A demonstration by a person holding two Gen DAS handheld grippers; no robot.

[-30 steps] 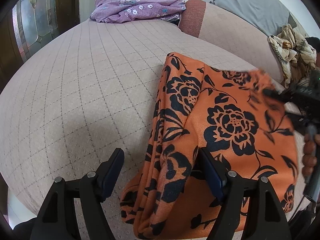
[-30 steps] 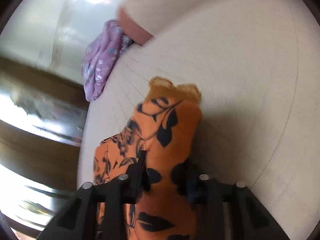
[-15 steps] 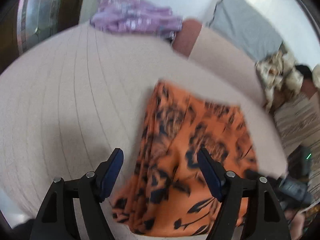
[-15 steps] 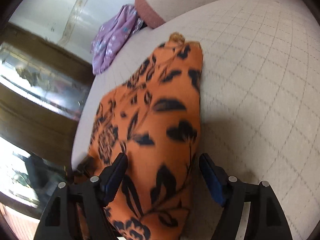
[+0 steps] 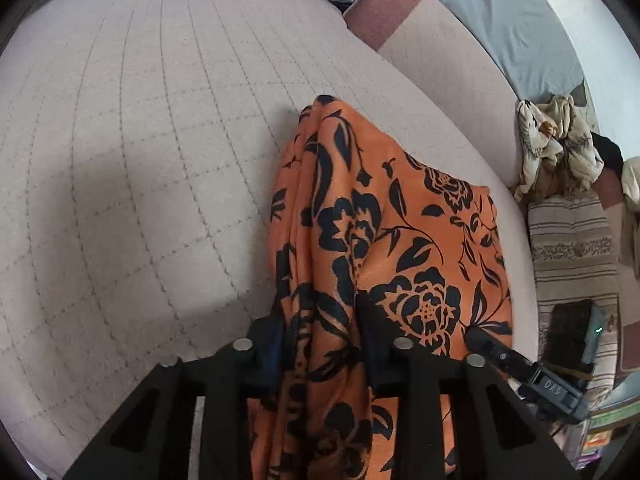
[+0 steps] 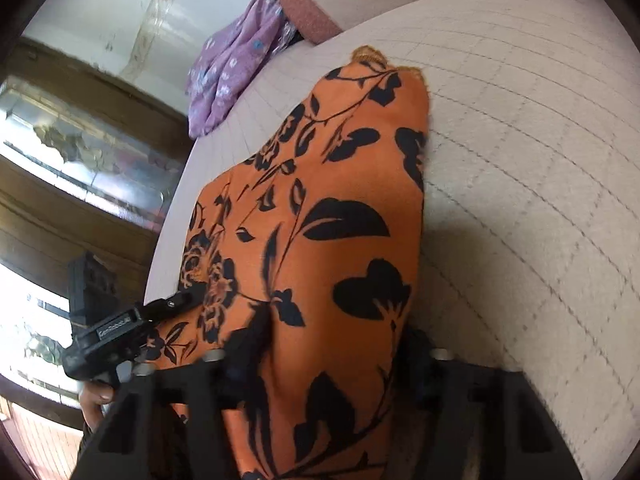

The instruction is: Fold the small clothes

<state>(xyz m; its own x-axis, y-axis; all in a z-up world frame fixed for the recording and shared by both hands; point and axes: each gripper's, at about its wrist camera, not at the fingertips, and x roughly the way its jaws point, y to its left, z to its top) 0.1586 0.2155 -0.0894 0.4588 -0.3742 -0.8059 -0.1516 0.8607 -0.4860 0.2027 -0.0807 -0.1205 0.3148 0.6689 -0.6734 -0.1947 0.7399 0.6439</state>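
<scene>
An orange garment with black flowers (image 5: 420, 240) lies on the beige quilted bed (image 5: 140, 160). My left gripper (image 5: 322, 332) is at its near left edge, its jaws closing on a bunched ridge of the cloth pinched between them. In the right wrist view the same orange garment (image 6: 340, 184) stretches away from my right gripper (image 6: 332, 348), whose jaws are closing with a broad fold of cloth between them, partly draped over the fingers. Each gripper shows in the other's view: the right gripper (image 5: 484, 340) and the left gripper (image 6: 176, 300), both at the garment's near edge.
A purple flowered garment (image 6: 236, 68) lies at the bed's far end beside a red-brown bolster (image 5: 384, 8). A grey pillow (image 5: 516, 28) and a heap of cream patterned cloth (image 5: 556, 140) are to the right. A striped rug (image 5: 572, 232) lies beyond the bed's edge.
Half a second ago both grippers stood open over the garment. Both have since closed in on its near edge, and the left one has tipped down and bunched the cloth.
</scene>
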